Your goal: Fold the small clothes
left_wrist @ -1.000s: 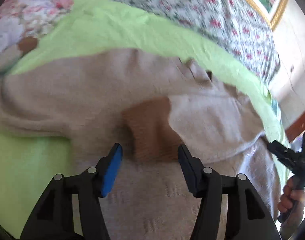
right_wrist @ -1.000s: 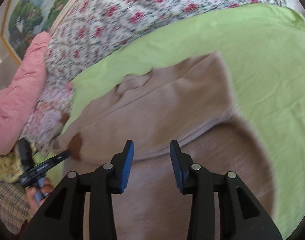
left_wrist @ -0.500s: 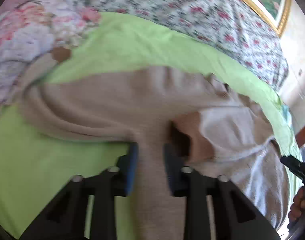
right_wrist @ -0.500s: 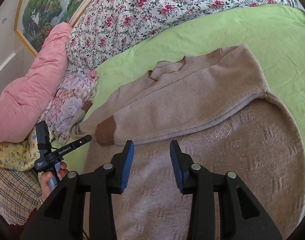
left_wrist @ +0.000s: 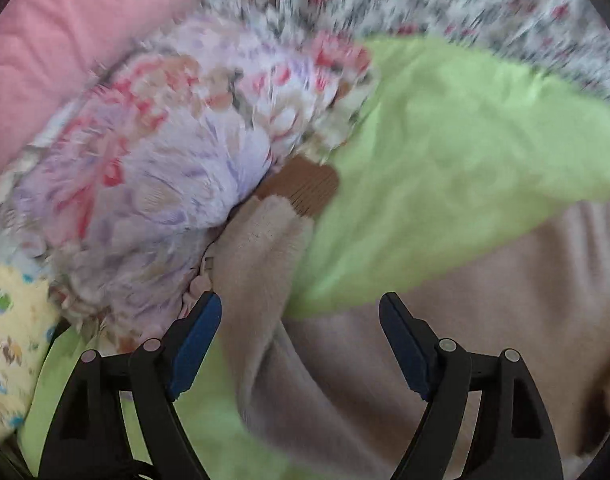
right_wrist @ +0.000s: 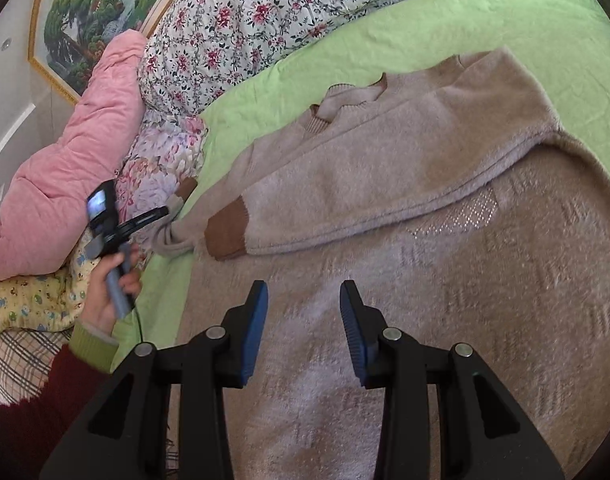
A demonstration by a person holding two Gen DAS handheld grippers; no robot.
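A beige knit sweater (right_wrist: 405, 208) with brown cuffs lies on the green sheet (right_wrist: 385, 32). One sleeve is folded across the chest, its brown cuff (right_wrist: 227, 232) near the left side. The other sleeve (left_wrist: 261, 264) stretches out to the left, its brown cuff (left_wrist: 309, 188) against a floral pillow. My left gripper (left_wrist: 301, 344) is open above that sleeve, empty; it also shows in the right wrist view (right_wrist: 145, 220). My right gripper (right_wrist: 303, 328) is open and empty above the sweater's lower body.
A floral pillow (left_wrist: 153, 184) and a pink quilt (right_wrist: 77, 168) lie at the left. A flowered blanket (right_wrist: 265, 12) lies behind the sheet. A yellow printed cloth (right_wrist: 29, 304) and a framed painting (right_wrist: 93, 12) are at the far left.
My left gripper has opened, let go of the folded sleeve and swung left to the outstretched sleeve. My right gripper has stayed open and hardly moved.
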